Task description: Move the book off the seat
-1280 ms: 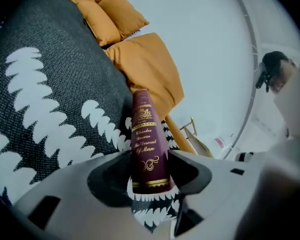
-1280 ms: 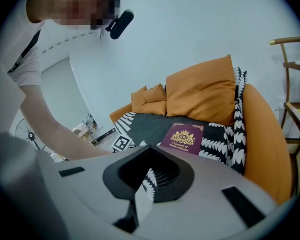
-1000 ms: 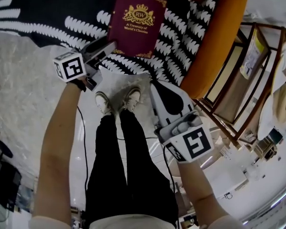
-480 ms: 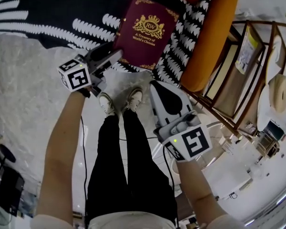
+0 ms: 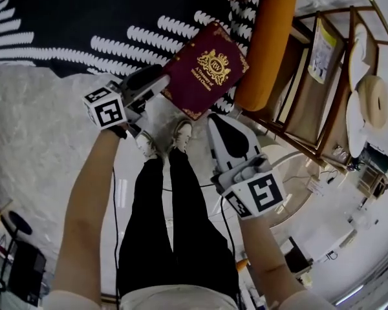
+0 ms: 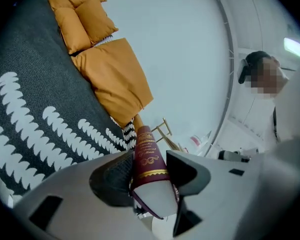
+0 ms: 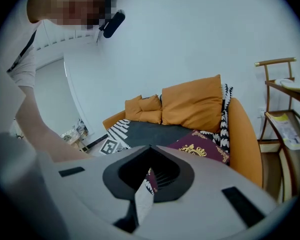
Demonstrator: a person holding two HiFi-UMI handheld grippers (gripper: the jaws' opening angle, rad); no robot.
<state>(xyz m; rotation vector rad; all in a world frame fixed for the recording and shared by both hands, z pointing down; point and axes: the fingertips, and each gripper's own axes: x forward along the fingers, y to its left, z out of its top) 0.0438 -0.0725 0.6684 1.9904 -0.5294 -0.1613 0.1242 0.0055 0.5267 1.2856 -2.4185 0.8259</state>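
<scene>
A maroon book (image 5: 207,70) with a gold crest hangs tilted above the front edge of the sofa seat (image 5: 84,18), which is covered by a black throw with white leaf patterns. My left gripper (image 5: 156,82) is shut on the book's near left corner. Its jaws have just been closing a little with the book between them. In the left gripper view the book's (image 6: 149,156) edge is clamped between the dark pads of the left gripper (image 6: 150,169). My right gripper (image 5: 218,118) hovers shut below the book's right side and holds nothing. The right gripper view has the book (image 7: 202,149) beyond the right gripper (image 7: 150,149).
The sofa's orange arm (image 5: 271,50) stands just right of the book. A wooden rack (image 5: 323,89) with papers and a round tan item is further right. Orange cushions (image 6: 110,74) lean at the sofa's back. The person's legs and shoes (image 5: 161,141) stand on the pale floor below.
The book has come up off the seat and tilted, its far end swinging right, carried by the left gripper. The right gripper has risen slightly, still shut.
</scene>
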